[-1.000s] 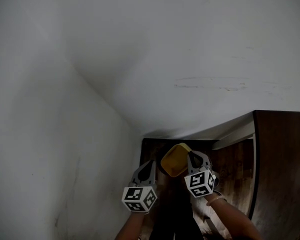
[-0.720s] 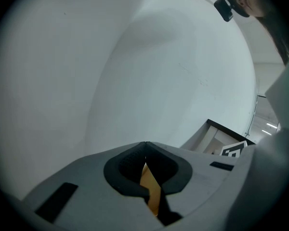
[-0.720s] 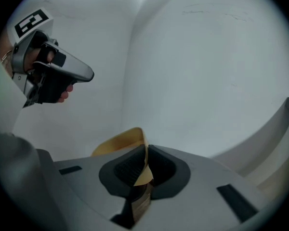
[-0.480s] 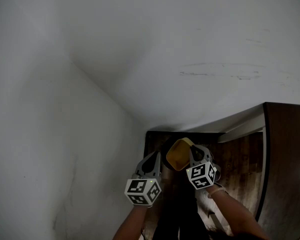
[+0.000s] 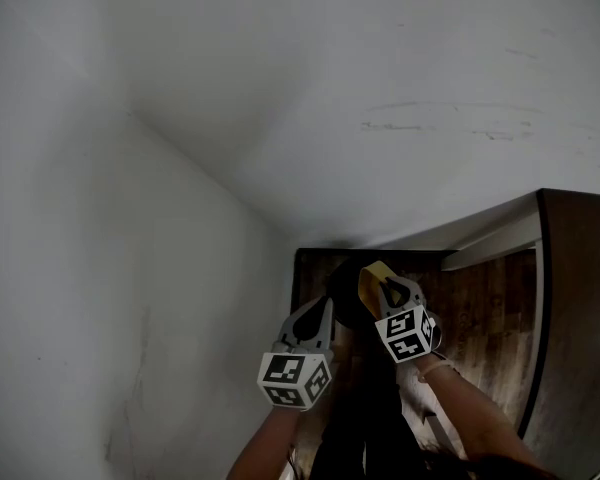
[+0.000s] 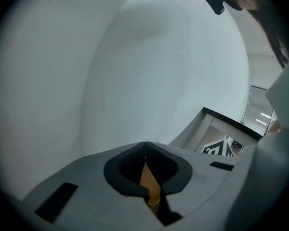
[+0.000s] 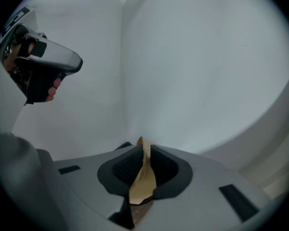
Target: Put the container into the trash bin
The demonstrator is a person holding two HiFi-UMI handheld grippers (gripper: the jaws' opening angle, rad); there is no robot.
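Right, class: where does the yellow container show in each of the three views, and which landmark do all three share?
Head view: low, right of centre, the yellow container sits in the right tongs.
Left gripper view: only a yellow strip between the shut left tongs; cannot tell if it's the container.
Right gripper view: bottom centre, container edge pinched in the tongs.
Shared landmark: the white wall corner.
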